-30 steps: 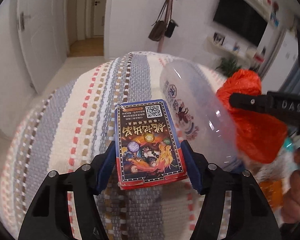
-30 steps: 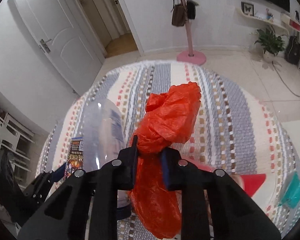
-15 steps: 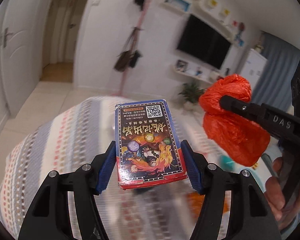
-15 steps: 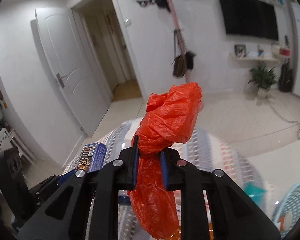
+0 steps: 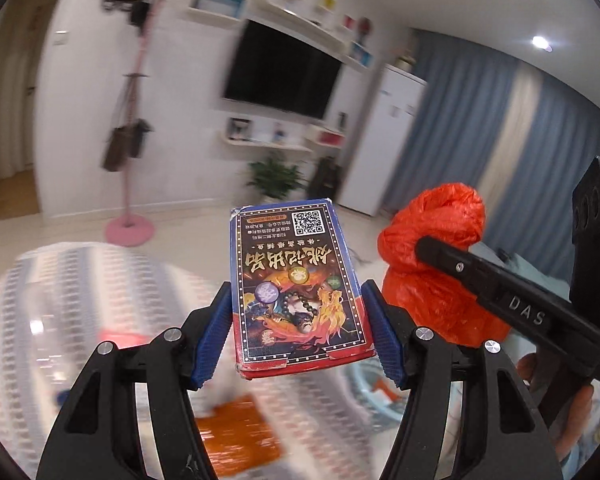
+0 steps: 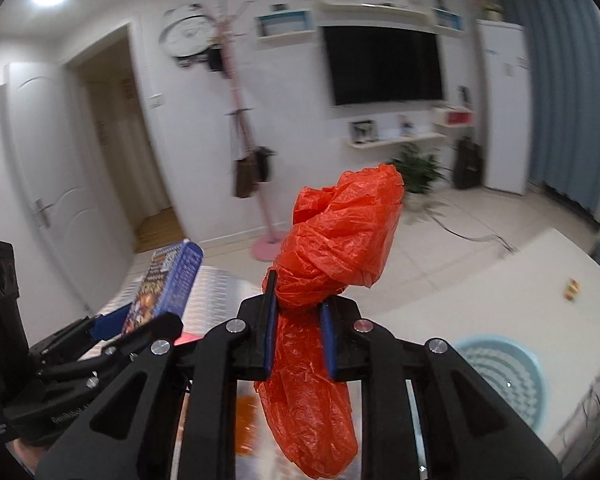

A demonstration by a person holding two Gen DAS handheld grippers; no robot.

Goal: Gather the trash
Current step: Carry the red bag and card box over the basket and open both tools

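card box [image 5: 298,286] clamped in L tongs [image 5: 298,336] | orange bag [image 6: 332,256] pinched in R tongs [image 6: 298,336] | blue basket [image 6: 500,376] lower R

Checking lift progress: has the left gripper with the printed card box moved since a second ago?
Yes. The left gripper, shut on the printed card box, rose and swung right: striped mat dropped, television appeared.

Item count, both wrist views:
2 grippers (left gripper [image 5: 300,332], right gripper [image 6: 298,336]), 1 card box [image 5: 298,288], 1 orange plastic bag [image 6: 332,264], 1 light-blue basket [image 6: 504,376], 1 TV [image 6: 384,64], 1 coat stand [image 6: 240,132], 1 wall clock [image 6: 186,36], 1 potted plant [image 6: 418,170].
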